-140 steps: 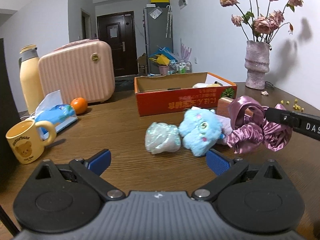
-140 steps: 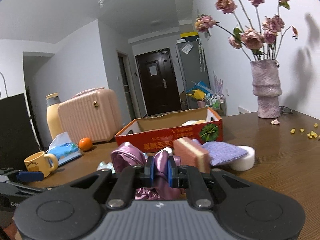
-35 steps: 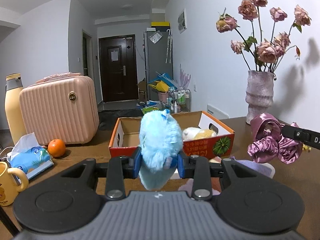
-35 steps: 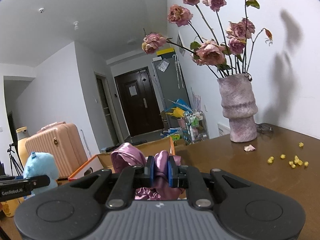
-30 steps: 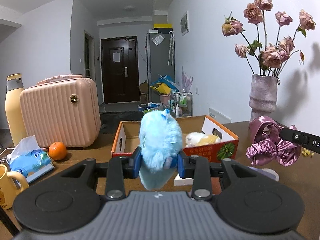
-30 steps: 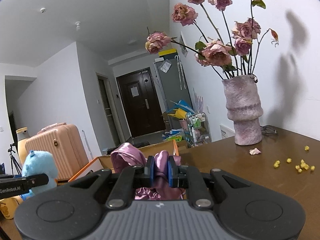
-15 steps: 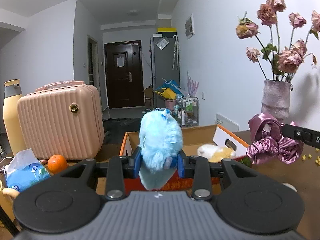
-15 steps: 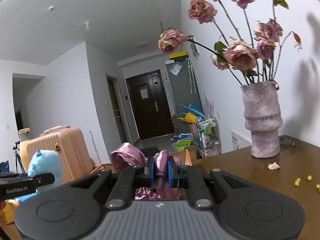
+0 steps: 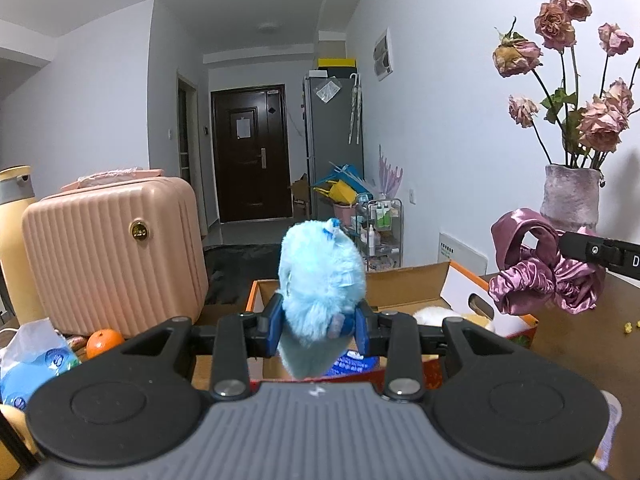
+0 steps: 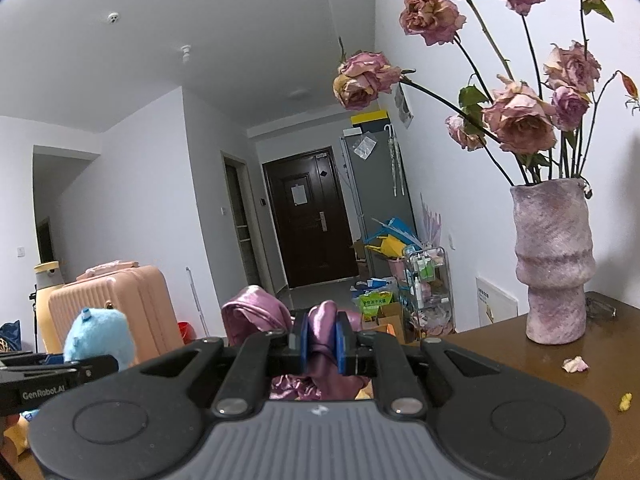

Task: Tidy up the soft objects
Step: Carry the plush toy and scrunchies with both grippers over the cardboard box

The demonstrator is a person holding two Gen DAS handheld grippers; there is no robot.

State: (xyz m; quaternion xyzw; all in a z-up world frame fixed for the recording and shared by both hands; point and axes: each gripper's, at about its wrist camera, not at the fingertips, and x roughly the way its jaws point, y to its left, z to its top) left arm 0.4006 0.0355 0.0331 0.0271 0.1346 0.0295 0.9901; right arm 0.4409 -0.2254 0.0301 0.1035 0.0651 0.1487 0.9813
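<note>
My left gripper is shut on a fluffy light-blue plush toy, held in the air over the near edge of an orange cardboard box. A white and yellow plush lies inside that box. My right gripper is shut on a shiny purple satin scrunchie, also held in the air. From the left wrist view the scrunchie hangs at the right, over the box's right end. The blue plush shows at the left of the right wrist view.
A pink ribbed case, a yellow bottle, an orange and a blue tissue pack stand left of the box. A purple vase with dried roses stands on the brown table at the right, with petals scattered near it.
Both grippers have moved forward toward the box with their loads still held. The box and the vase have grown nearer and shifted right in both views.
</note>
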